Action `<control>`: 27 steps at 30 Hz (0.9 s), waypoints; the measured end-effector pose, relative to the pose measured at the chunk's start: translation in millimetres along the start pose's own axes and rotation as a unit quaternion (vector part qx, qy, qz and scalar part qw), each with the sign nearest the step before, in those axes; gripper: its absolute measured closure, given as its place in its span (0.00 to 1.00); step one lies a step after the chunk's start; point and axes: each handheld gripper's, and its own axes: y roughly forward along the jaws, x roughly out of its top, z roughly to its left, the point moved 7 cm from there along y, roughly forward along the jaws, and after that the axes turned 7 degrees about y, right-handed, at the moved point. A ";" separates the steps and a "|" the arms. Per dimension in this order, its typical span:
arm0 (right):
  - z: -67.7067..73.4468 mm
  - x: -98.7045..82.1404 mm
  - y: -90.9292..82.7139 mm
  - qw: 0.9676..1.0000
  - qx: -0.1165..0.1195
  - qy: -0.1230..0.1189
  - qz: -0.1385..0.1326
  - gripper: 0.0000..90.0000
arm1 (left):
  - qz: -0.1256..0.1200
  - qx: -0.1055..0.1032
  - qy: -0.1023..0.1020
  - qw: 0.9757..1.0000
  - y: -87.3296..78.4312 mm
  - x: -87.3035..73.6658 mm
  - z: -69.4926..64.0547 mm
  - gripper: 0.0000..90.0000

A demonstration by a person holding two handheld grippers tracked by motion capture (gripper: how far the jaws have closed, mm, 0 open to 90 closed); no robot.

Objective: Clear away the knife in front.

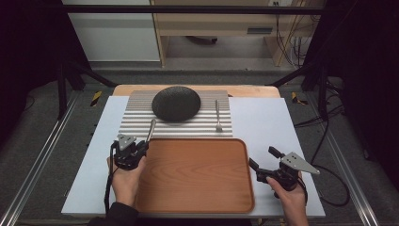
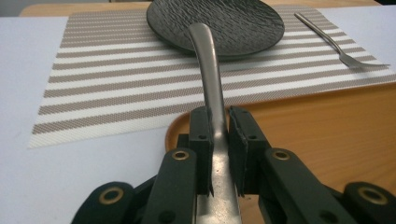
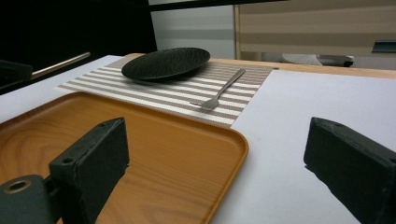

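My left gripper (image 1: 143,146) (image 2: 218,116) is shut on a metal utensil (image 1: 151,128) (image 2: 208,60) at the tray's far left corner. The curved handle points away toward the black plate (image 1: 176,102) (image 2: 219,18) (image 3: 166,63); the end behind the pads is hidden. The wooden tray (image 1: 195,174) (image 2: 327,126) (image 3: 140,140) lies bare at the table's front. A fork (image 1: 218,115) (image 2: 336,44) (image 3: 224,88) rests on the striped placemat (image 1: 136,120) to the right of the plate. My right gripper (image 1: 262,157) (image 3: 217,140) stands open beside the tray's right edge, holding nothing.
A white sheet (image 1: 263,117) covers the table under the placemat and tray. Dark frame posts stand at both sides, and a cable loops on the floor at the right. The person's hands hold both grippers near the front edge.
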 end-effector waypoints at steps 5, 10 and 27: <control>0.1 0.3 0.4 1.000 0.005 0.008 -0.001 0.07 | 0.010 0.002 -0.006 1.000 -1.6 -10.2 -13.2 0.89; 2.2 -1.4 2.6 1.000 0.014 0.007 0.002 0.07 | 0.021 0.011 -0.017 1.000 -1.6 -21.4 -22.5 0.89; 3.9 0.3 0.8 1.000 0.021 0.012 -0.002 0.07 | 0.050 0.017 -0.042 0.998 0.3 -45.3 -39.3 0.89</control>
